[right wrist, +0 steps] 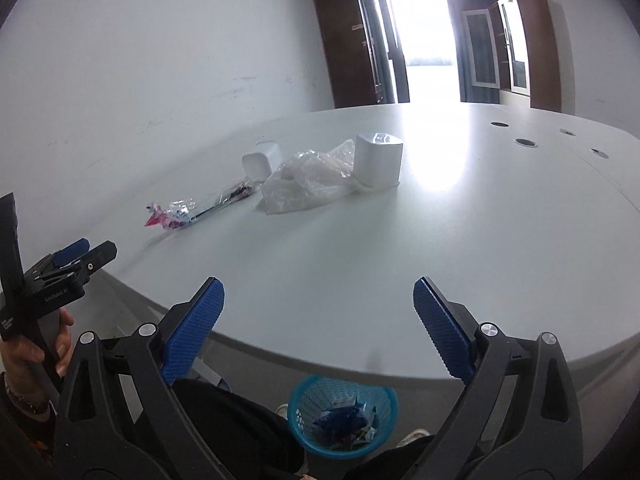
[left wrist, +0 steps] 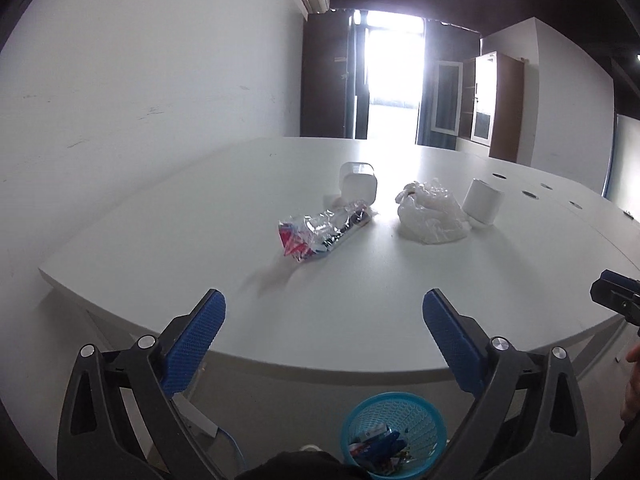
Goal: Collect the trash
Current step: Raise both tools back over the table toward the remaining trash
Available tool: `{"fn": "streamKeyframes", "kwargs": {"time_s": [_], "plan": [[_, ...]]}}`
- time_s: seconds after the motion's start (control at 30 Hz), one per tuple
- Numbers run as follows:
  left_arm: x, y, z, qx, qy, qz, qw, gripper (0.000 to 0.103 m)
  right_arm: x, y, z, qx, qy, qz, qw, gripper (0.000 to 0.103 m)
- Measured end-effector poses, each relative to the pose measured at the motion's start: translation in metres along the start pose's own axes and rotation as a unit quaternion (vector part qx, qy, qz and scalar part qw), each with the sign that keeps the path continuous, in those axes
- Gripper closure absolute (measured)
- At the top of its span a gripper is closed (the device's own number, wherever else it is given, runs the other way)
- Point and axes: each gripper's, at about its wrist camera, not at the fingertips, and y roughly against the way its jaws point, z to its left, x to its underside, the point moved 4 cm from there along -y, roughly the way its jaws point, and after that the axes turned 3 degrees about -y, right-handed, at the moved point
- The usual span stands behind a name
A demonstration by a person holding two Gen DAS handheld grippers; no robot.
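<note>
A crumpled red and silver foil wrapper (left wrist: 320, 236) (right wrist: 196, 210) lies on the white table (left wrist: 160, 240) (right wrist: 480, 240). To its right sits a clear plastic bag (left wrist: 430, 216) (right wrist: 308, 186). On the floor below the table's near edge stands a blue mesh basket (left wrist: 394, 432) (right wrist: 342, 416) with wrappers in it. My left gripper (left wrist: 324, 300) is open and empty, hanging over the near edge, well short of the wrapper. My right gripper (right wrist: 318, 286) is open and empty too, above the basket. Each gripper shows at the edge of the other's view, the right gripper (left wrist: 616, 292) and the left gripper (right wrist: 94, 249).
A white paper roll (left wrist: 482, 200) (right wrist: 378, 160) stands upright against the bag. A white cup (left wrist: 358, 186) (right wrist: 260, 164) lies on its side behind the wrapper. Round cable holes (right wrist: 526, 143) dot the far right tabletop. A hand (right wrist: 36, 352) holds the left gripper's handle.
</note>
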Motion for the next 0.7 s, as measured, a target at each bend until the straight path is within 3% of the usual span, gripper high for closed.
{"fn": "streamKeyframes", "kwargs": {"time_s": [0.37,0.5,0.63,0.7], "plan": [[-0.027,-0.070,0.017,-0.009,0.031,0.054,0.9980,0.006,-0.060,-0.050,-0.014,0.009,0.006,0.004,1.000,0.009],[-0.024,-0.102,0.024,0.008,0.070,0.102,0.9923,0.006,-0.080,-0.076,-0.026,0.014,0.010,0.020,1.000,0.009],[-0.024,-0.126,0.031,-0.023,0.093,0.123,0.9878,0.006,-0.096,-0.105,-0.038,0.022,0.002,0.040,0.999,0.009],[-0.025,-0.130,0.035,-0.013,0.112,0.130,0.9851,0.007,-0.102,-0.121,-0.042,0.030,0.004,0.049,0.998,0.009]]}}
